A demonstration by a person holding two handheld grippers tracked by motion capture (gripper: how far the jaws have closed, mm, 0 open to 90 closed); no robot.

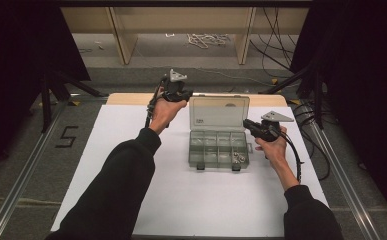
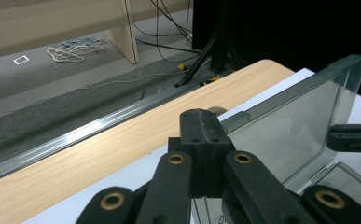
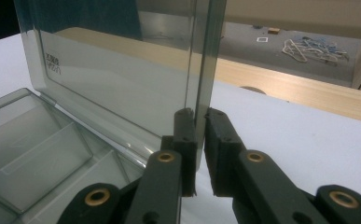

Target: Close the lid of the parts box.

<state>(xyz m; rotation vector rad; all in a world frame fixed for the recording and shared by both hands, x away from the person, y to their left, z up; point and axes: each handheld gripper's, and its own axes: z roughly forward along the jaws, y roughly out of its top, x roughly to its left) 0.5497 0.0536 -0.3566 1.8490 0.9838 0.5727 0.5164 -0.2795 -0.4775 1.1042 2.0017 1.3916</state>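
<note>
We see a clear grey plastic compartment box sitting on the white sheet that covers the light wooden worktop, a bit right of centre, its lid standing open and roughly upright at the far side. Small metal parts lie in the near right compartment; other compartments look empty from above.

Our right hand-held gripper comes in from the box's right. In the right gripper view its jaws are narrow and pinch the right edge of the lid between them, one jaw on each face, so the right hand-held gripper holds the lid.

Our left hand-held gripper sits at the far left corner of the lid, just beside it. In the left gripper view the left hand-held gripper has its jaws pressed together with no gap and nothing between them; the lid stands right of them, with the right hand-held gripper's tip at its far edge.

Cables lie on the floor beyond.
</note>
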